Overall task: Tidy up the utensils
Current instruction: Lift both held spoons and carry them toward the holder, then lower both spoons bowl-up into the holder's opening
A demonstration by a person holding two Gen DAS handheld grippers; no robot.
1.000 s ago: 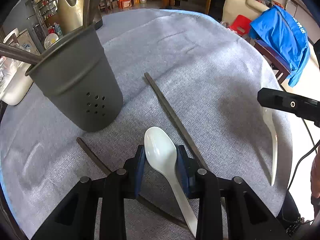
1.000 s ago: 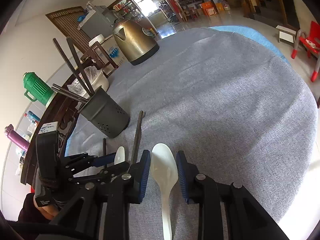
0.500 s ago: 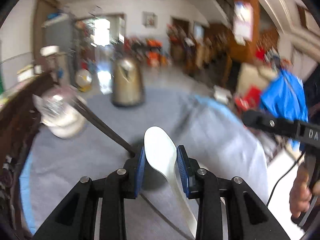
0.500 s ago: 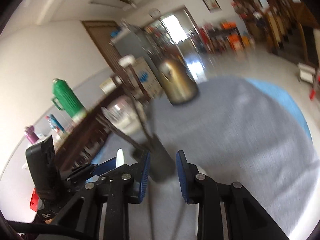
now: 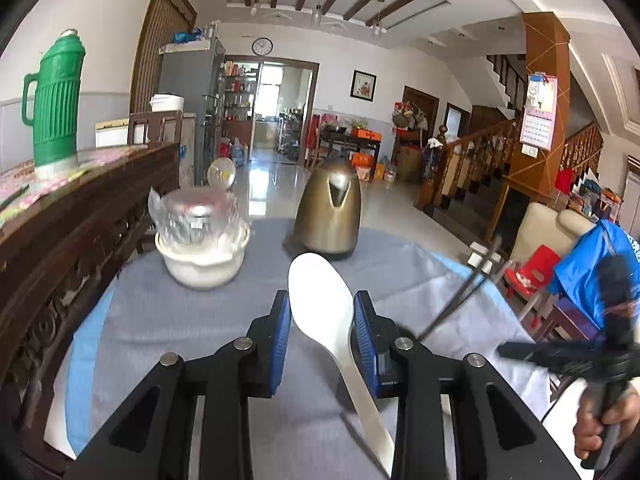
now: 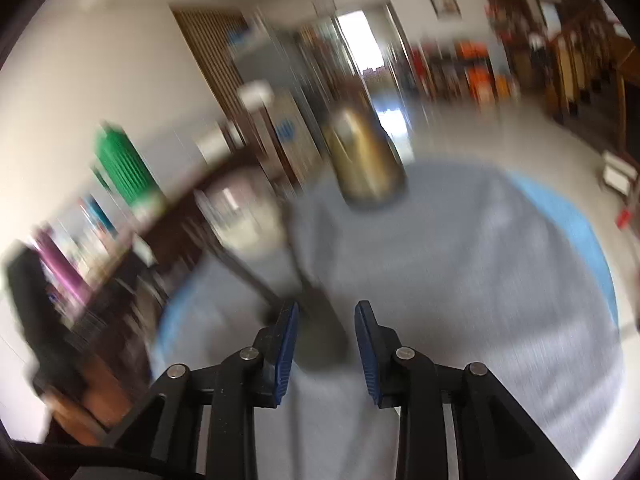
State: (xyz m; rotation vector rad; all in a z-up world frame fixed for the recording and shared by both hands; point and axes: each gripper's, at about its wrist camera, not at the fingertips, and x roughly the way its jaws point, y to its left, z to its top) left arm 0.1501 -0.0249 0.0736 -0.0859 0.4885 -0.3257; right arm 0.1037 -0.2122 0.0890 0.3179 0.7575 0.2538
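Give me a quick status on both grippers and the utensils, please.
Left gripper shut on white spoon, above the table. Right gripper jaws just opening, nothing seen between them, view blurred. Dark holder just ahead of right gripper.

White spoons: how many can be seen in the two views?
1. The white spoon is held in the left gripper. The right wrist view is blurred; another may be hidden.

Blurred view, right tongs (image 6: 326, 334) parted, jaws just widened, perhaps dark holder (image 6: 320, 320) beyond, brass kettle (image 6: 366, 164) behind
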